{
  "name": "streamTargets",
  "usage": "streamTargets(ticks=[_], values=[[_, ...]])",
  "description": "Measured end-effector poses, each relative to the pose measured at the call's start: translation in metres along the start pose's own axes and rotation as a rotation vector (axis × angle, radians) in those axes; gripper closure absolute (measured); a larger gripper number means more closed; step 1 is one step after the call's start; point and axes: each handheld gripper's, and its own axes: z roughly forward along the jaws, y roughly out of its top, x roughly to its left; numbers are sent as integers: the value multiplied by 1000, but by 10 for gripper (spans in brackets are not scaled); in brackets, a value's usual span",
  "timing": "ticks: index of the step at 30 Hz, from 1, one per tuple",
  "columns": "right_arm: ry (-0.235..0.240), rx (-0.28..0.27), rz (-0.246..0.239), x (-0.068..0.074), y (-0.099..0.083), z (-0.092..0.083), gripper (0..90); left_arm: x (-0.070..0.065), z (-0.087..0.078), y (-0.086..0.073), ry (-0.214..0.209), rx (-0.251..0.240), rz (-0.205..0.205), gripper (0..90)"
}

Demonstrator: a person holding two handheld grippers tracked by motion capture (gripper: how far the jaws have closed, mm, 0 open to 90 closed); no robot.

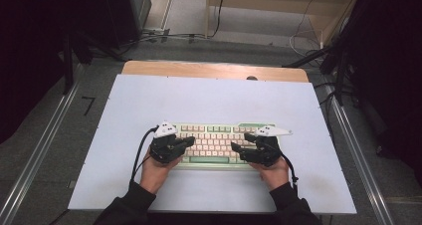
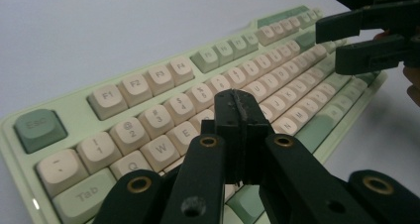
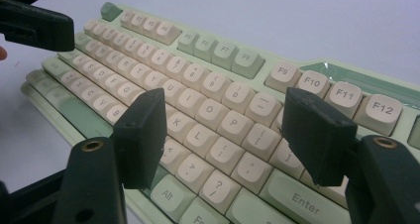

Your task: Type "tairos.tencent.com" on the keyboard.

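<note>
- High view: a pale green keyboard (image 1: 214,144) with cream keys lies flat near the middle of the white table (image 1: 149,100). The left gripper (image 1: 188,142) hangs over its left end, the right gripper (image 1: 235,148) over its right end; both point inward toward each other. A wooden strip edges the table's far side; beyond lie grey floor, cables and metal rails.
- Left gripper view: the jaws are clenched together with nothing between them, poised just above the R and T keys. The right gripper (image 2: 341,43) shows at upper right.
- Right gripper view: the jaws stand apart, released, over the keys left of the Enter key (image 3: 302,196), gripping nothing.
</note>
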Motion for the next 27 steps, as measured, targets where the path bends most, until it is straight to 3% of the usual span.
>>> streamTargets(ticks=[18, 27], values=[[-2, 7, 3, 1, 0, 1, 340, -15, 18, -11, 30, 120, 56, 900], [-3, 9, 4, 1, 0, 1, 344, -14, 19, -12, 34, 130, 60, 900]])
